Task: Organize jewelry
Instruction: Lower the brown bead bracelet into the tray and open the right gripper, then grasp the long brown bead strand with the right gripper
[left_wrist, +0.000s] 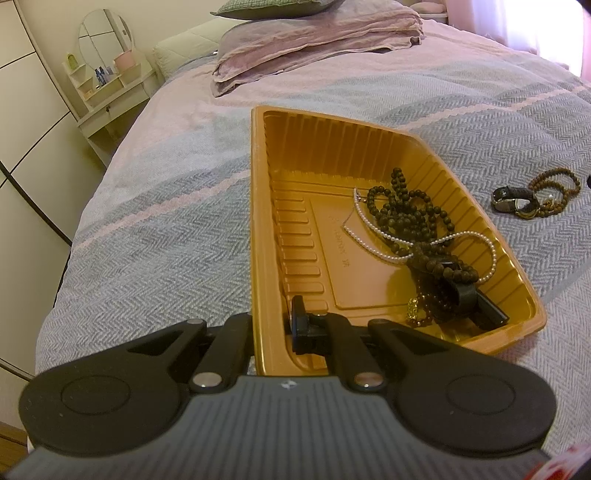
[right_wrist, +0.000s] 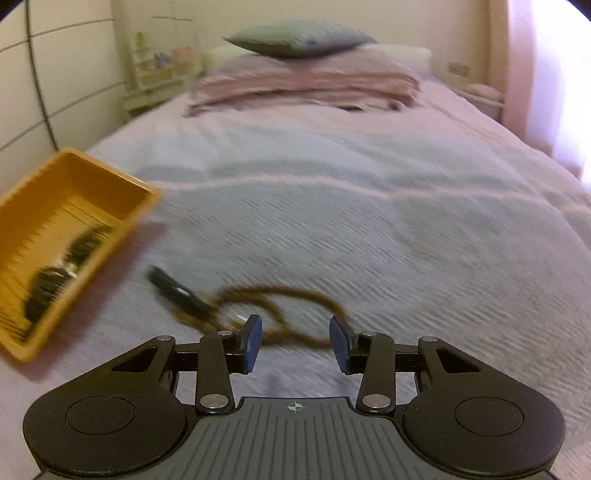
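**Q:** Jaws first: how do they stand in the left wrist view?

**A:** Clamped together on the near wall of the gold tray (left_wrist: 258, 206), the left gripper (left_wrist: 286, 325) steadies it on the striped bedspread (left_wrist: 147, 236). It angles down over the tray's near corner. Dark beads (left_wrist: 406, 210) and a pearl strand (left_wrist: 384, 254) lie inside. A watch (left_wrist: 515, 201) and brown bead bracelet (left_wrist: 554, 188) rest on the bedspread, well apart from the tray.

**Q:** And the right wrist view?

**A:** The right gripper (right_wrist: 295, 345) has its jaws parted and empty, tilted down just short of the brown bracelet's loop. The frame is smeared.

**Q:** What could go wrong?

**A:** Likely the pads (right_wrist: 253, 341) pinch bedspread, or snag only one loop, dragging the watch along tangled.
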